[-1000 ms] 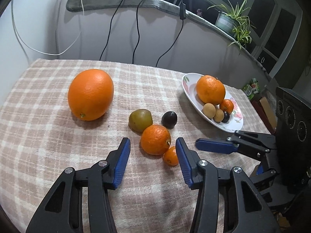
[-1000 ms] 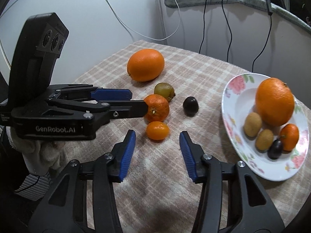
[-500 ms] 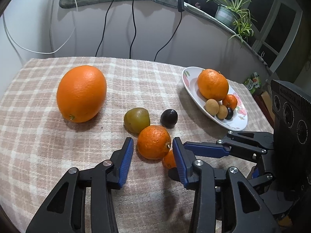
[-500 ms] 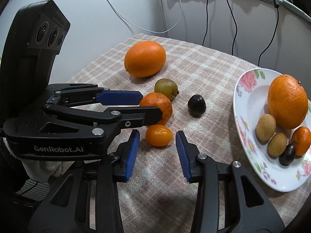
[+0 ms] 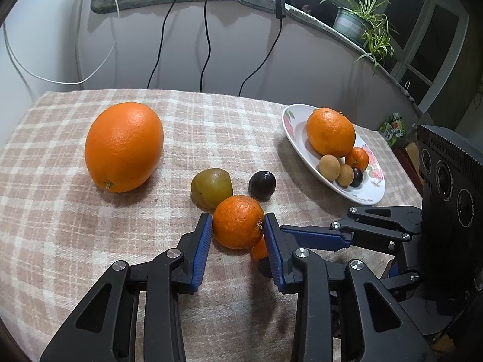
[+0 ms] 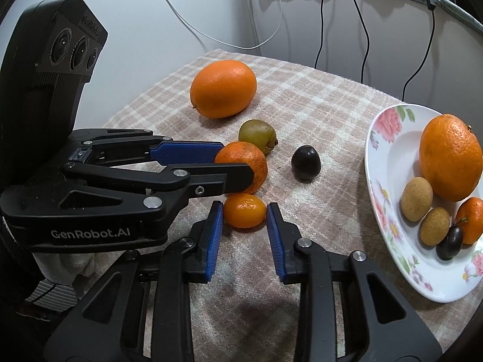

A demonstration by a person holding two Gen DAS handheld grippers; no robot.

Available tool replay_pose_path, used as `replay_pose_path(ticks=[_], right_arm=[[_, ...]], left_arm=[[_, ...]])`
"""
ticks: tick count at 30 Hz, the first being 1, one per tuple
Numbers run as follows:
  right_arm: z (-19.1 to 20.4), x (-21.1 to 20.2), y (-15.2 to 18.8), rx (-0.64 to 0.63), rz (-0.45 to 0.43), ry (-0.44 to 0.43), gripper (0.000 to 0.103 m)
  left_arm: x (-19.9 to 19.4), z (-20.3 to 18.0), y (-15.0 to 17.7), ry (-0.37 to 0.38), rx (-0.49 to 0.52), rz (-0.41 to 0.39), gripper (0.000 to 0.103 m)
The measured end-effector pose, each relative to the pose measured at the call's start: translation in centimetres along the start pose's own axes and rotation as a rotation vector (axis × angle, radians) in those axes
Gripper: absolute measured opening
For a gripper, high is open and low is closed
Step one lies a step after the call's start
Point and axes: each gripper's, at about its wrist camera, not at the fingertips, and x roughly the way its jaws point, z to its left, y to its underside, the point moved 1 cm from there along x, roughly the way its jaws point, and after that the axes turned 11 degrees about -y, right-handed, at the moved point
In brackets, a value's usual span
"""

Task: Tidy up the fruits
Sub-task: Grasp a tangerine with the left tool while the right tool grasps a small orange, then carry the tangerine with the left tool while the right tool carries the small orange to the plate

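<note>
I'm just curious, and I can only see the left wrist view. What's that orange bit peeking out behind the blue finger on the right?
Observer: It's a whole small mandarin. It lies on the checked cloth, just nearer the right camera than the tangerine.
Visitor: Is anything grabbing it?
Observer: Yes, the right gripper. Its jaws have just been closing with the mandarin between them, and both blue pads look to touch its sides.
</note>
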Motion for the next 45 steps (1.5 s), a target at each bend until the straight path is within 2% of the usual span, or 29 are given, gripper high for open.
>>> replay_pose_path(ticks=[10, 18, 35, 45], right_arm=[[0.3, -0.9, 0.2, -0.008, -0.024, 0.013, 0.03], [0.0, -3.3, 0.8, -0.001, -0.069, 0.04, 0.03], [-3.3, -10.2, 2.5, 0.066, -0.173, 0.14, 0.03], [-5.0, -12.0, 3.1, 0.09, -0.195, 0.177, 0.03]], left_arm=[[-0.9, 0.0, 0.0, -0.003, -0.003, -0.023, 0.033], [-1.8, -0.5, -0.5, 0.001, 0.002, -0.046, 0.033], [-2.0, -3.8, -2.1, 0.037, 0.042, -0.079, 0.033], [-1.1, -5.9, -3.6, 0.046, 0.068, -0.092, 0.033]])
